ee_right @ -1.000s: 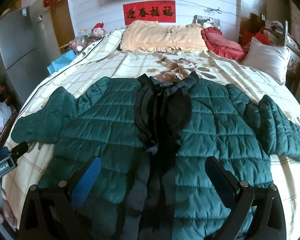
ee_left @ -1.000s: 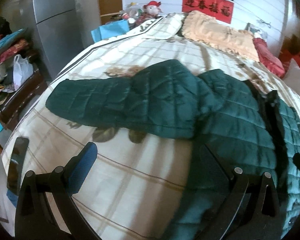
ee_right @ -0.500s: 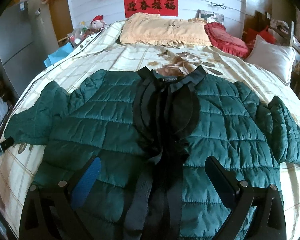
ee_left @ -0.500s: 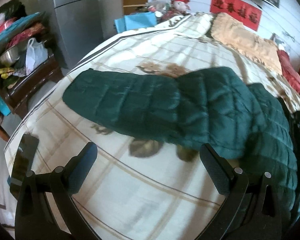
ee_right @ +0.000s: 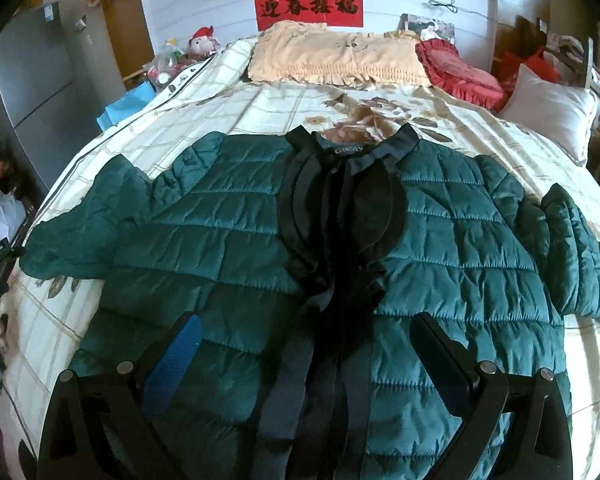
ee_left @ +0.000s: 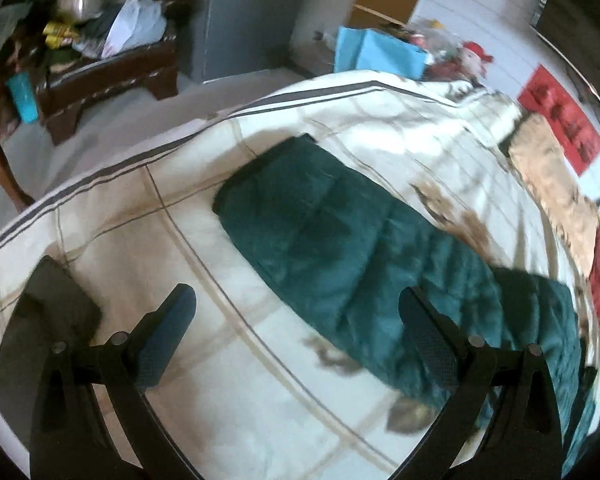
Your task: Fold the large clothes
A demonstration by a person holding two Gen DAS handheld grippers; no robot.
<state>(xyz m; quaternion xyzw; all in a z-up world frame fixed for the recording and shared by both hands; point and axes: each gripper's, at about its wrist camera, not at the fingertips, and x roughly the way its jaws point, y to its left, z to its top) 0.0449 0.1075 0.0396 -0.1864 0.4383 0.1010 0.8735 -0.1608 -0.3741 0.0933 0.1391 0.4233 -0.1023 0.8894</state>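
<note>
A dark green quilted jacket (ee_right: 236,248) lies spread face up on the bed, with black lining and collar down its middle and both sleeves out to the sides. My right gripper (ee_right: 304,356) hovers open over the jacket's lower front, nothing between its fingers. In the left wrist view the jacket's left sleeve (ee_left: 340,248) stretches diagonally across the bedspread. My left gripper (ee_left: 296,332) stands open just short of that sleeve, its right finger (ee_left: 432,340) over the sleeve's edge, holding nothing.
The cream checked bedspread (ee_left: 148,208) covers the bed. A dark phone (ee_left: 48,320) lies near the bed's corner. Pillows (ee_right: 332,56) line the headboard. A wooden bench with bags (ee_left: 108,56) and a grey fridge (ee_right: 28,92) stand left of the bed.
My left gripper has swung left along the sleeve toward its cuff and the bed's corner. My right gripper has edged slightly forward over the jacket. Both stay open.
</note>
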